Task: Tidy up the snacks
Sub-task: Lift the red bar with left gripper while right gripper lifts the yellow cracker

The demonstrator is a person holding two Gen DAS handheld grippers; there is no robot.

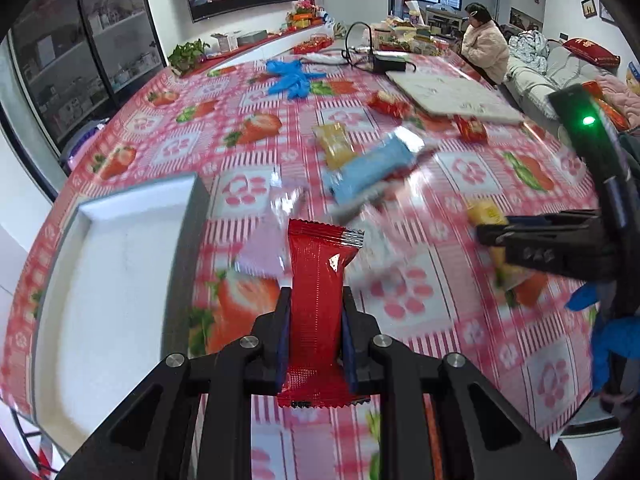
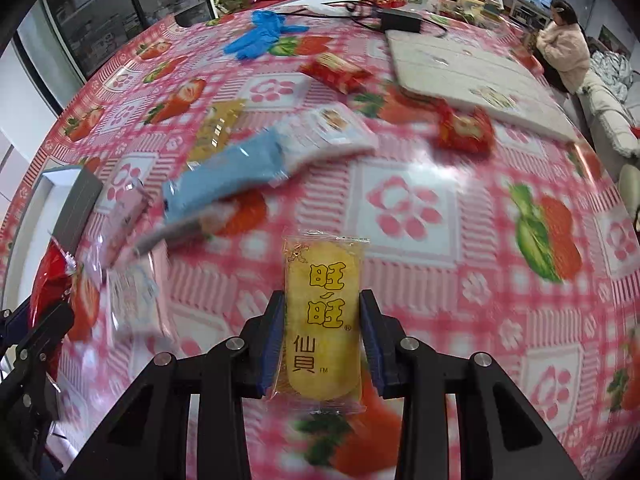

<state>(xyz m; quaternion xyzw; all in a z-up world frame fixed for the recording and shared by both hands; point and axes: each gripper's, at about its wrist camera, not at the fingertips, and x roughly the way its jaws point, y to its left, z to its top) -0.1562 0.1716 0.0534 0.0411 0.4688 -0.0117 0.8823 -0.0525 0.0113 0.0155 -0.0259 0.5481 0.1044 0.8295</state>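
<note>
My left gripper (image 1: 316, 300) is shut on a red snack packet (image 1: 316, 288) and holds it above the table, just right of a white tray (image 1: 120, 280). My right gripper (image 2: 322, 304) is shut on a yellow rice-cracker packet (image 2: 322, 312) above the tablecloth; it also shows at the right of the left wrist view (image 1: 492, 236). A light blue packet (image 1: 372, 168) (image 2: 232, 168), a yellow packet (image 1: 334, 144) (image 2: 218, 128), a white packet (image 2: 328, 132), pale pink packets (image 2: 128, 208) and red packets (image 1: 388, 104) (image 2: 336, 70) lie on the table.
The table has a pink strawberry-print cloth (image 2: 440, 240). A white board (image 1: 452, 96), blue gloves (image 1: 292, 76) and a black box with cables (image 1: 388, 62) sit farther back. A person (image 1: 486, 46) sits at the far right by a sofa.
</note>
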